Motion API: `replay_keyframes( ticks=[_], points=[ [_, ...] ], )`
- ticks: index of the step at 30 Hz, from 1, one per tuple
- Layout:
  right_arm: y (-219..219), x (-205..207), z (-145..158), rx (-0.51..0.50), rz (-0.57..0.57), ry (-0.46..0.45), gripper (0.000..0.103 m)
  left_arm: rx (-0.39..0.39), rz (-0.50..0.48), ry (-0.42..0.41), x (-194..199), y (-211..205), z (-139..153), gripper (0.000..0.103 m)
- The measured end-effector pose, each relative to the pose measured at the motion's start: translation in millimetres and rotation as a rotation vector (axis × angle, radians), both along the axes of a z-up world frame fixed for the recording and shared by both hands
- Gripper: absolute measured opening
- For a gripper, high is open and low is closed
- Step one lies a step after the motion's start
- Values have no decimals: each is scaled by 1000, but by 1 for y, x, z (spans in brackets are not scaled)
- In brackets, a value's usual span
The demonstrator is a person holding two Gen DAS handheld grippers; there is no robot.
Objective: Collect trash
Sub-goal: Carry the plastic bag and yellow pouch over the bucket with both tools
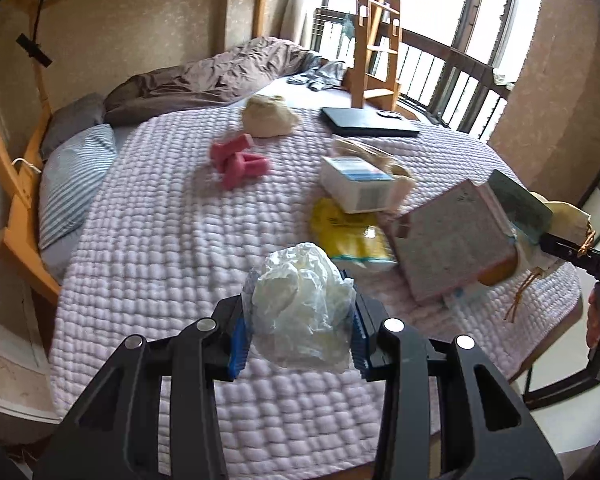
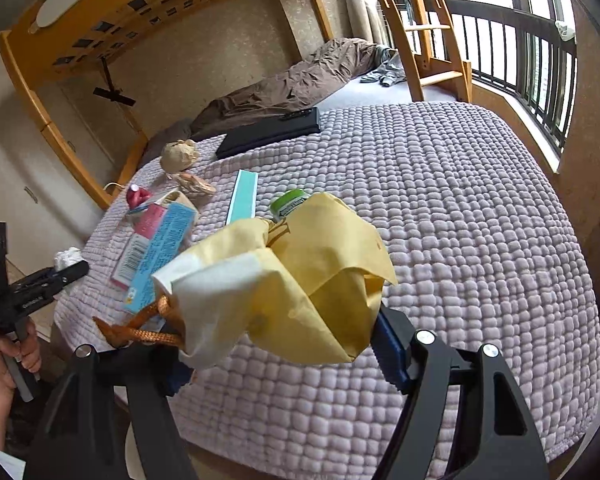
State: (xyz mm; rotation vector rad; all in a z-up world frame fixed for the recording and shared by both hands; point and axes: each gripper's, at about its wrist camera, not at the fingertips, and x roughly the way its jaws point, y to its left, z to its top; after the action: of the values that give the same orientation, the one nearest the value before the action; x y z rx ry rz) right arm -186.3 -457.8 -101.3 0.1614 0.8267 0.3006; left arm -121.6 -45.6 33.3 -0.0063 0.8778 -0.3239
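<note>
The left tool (image 1: 300,322) is closed on a crumpled clear plastic wrapper (image 1: 302,308), its blue pads pressing the wad from both sides and holding it just above the quilted lilac bedspread (image 1: 172,264). The right tool (image 2: 284,344) grips a yellow paper bag (image 2: 300,272) with orange cord handles (image 2: 148,326); the bag fills the gap between its jaws, which stand fairly wide around the bulky paper, and it hangs clear of the bed.

Just beyond the wrapper, in the left wrist view, lies a flat yellow packet (image 1: 348,232), and a white box (image 1: 360,184) rests partly on top of it. To the right of these a grey-covered book (image 1: 456,240) tilts up beside the bag. In the right wrist view a light blue carton (image 2: 160,248) and a teal-edged box (image 2: 242,196) lie past the bag, and a green-capped bottle (image 2: 290,202) peeks out from behind its upper fold.

Farther out, pink foam pieces (image 1: 240,158) sit near the middle of the bedspread, then a crumpled tan paper ball (image 1: 270,116) and a closed dark laptop (image 1: 372,124). At the far end a brown duvet (image 1: 220,76) is bunched against the wall, with a striped pillow (image 1: 74,184) at the left edge and a wooden ladder (image 1: 380,40) rising to the upper bunk.
</note>
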Motion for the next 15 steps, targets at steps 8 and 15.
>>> replay_keyframes(
  ticks=[8,15],
  points=[
    [7,-8,-17,-82,-15,60,78,-14,-54,19,-12,-22,-4,42],
    [16,-17,-27,-167,15,61,79,-17,-74,39,-21,-30,-11,42]
  ],
)
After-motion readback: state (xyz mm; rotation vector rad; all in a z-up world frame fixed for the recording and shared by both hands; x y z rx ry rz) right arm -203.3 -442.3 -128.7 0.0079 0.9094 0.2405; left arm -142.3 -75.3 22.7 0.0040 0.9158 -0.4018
